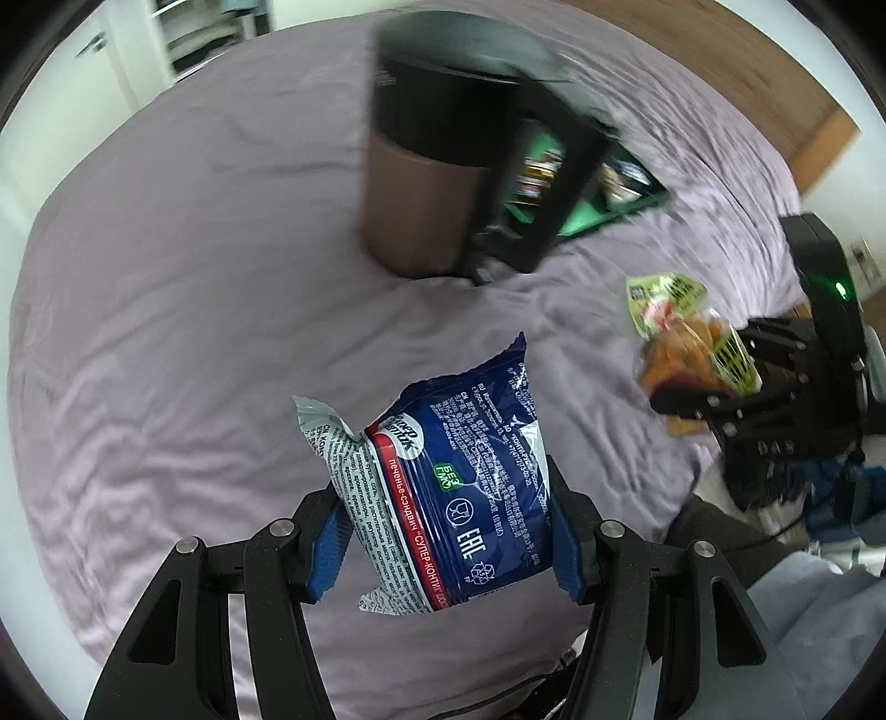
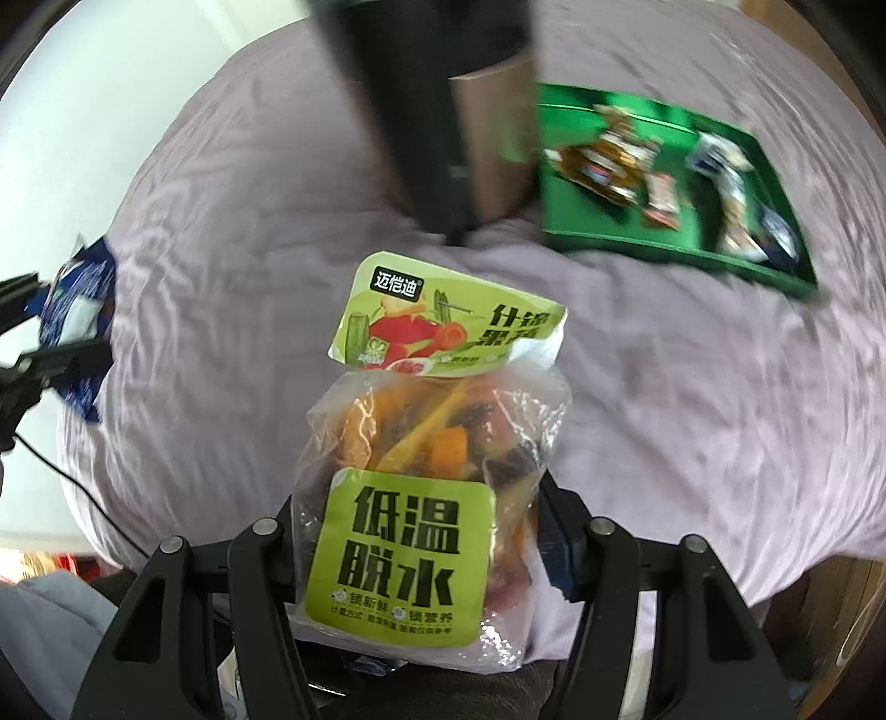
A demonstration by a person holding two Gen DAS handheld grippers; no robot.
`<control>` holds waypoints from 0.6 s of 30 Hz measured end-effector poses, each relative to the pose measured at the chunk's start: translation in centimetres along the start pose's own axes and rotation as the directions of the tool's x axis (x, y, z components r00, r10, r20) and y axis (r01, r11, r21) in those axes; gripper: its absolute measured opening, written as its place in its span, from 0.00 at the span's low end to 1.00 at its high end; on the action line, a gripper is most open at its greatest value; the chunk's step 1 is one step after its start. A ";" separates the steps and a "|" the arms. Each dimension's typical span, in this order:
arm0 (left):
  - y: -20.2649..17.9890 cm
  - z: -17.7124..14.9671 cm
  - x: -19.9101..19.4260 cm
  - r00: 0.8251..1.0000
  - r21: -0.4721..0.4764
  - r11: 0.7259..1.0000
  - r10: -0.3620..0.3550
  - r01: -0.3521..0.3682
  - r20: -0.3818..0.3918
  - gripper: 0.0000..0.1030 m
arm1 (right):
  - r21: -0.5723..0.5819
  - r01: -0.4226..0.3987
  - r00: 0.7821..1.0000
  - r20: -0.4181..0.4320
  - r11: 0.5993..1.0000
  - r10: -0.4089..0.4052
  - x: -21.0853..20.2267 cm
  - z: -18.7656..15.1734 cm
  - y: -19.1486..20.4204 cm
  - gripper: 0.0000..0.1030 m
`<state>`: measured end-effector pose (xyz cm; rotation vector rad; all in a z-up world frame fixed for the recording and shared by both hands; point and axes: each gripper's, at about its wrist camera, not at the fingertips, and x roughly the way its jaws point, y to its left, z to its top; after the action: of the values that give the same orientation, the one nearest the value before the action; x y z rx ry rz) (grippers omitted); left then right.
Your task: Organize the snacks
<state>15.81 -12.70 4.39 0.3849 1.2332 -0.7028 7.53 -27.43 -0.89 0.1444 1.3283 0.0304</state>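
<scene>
My left gripper (image 1: 448,531) is shut on a blue cookie-sandwich packet (image 1: 465,482) and holds it above the purple bedspread (image 1: 194,310). My right gripper (image 2: 415,531) is shut on a clear bag of dried fruit and vegetables with green labels (image 2: 432,443), also held above the bed. That bag (image 1: 686,343) and the right gripper show at the right of the left wrist view. The blue packet (image 2: 77,310) shows at the left of the right wrist view. A green tray (image 2: 570,166) with several snack packs lies at the far right of the bed.
A brown and black cylindrical stand (image 1: 426,166) rises from the middle of the bed, next to the tray (image 1: 587,216). A wooden floor (image 1: 764,72) lies beyond the bed. White cupboards (image 1: 183,39) stand at the far left.
</scene>
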 end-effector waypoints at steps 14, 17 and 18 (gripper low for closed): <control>-9.8 6.6 1.5 0.995 0.248 0.964 -0.096 0.097 -0.015 0.53 | 0.244 0.046 0.996 0.064 0.969 -0.063 -2.1 -2.1 -9.7 0.70; -11.2 8.2 1.8 0.994 0.255 0.961 -0.107 0.105 -0.005 0.53 | 0.262 0.046 0.994 0.080 0.964 -0.070 -2.6 -2.0 -11.1 0.70; -11.5 8.7 1.9 0.994 0.254 0.961 -0.110 0.107 0.000 0.53 | 0.262 0.046 0.994 0.085 0.964 -0.071 -2.7 -1.8 -11.5 0.70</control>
<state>14.69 -27.04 6.41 0.5250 1.1596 -0.9614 4.44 -38.90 -0.13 0.3254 1.2383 -0.1998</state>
